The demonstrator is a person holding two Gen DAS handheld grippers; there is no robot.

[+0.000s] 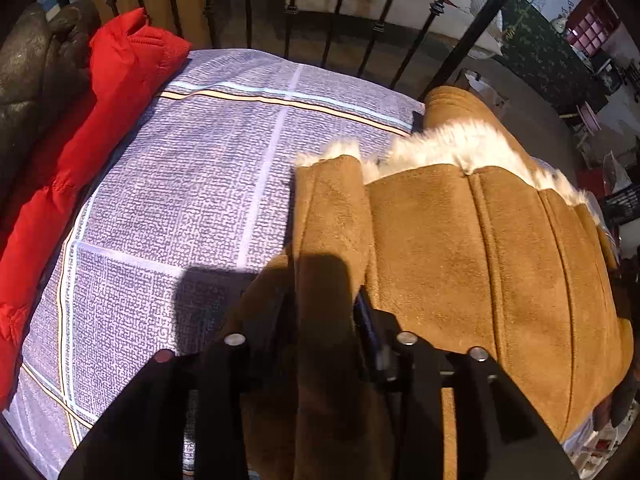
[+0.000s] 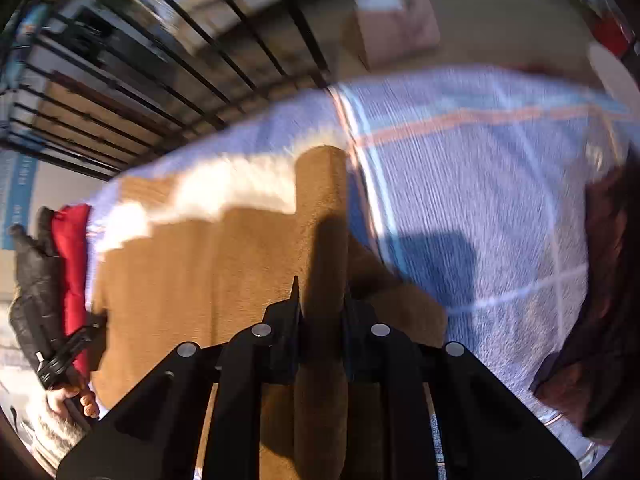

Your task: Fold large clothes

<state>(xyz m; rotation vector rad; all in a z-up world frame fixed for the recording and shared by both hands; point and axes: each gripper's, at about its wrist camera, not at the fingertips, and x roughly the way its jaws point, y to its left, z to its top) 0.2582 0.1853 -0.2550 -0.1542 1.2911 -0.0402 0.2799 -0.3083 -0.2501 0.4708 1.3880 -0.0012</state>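
both grippers, left gripper [image 1: 324,300] and right gripper [image 2: 320,300], pinch the tan suede coat [image 1: 460,248] on the checked bedspread [image 1: 180,168], mid-fold; next, carry the edge across.

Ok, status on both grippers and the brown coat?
Left gripper and right gripper each straddle a coat fold. Coat flat on bedspread. Red jacket aside.

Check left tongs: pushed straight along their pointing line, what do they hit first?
Likely the brown suede coat: a fold already sits between the left tongs, with the bedspread beneath.
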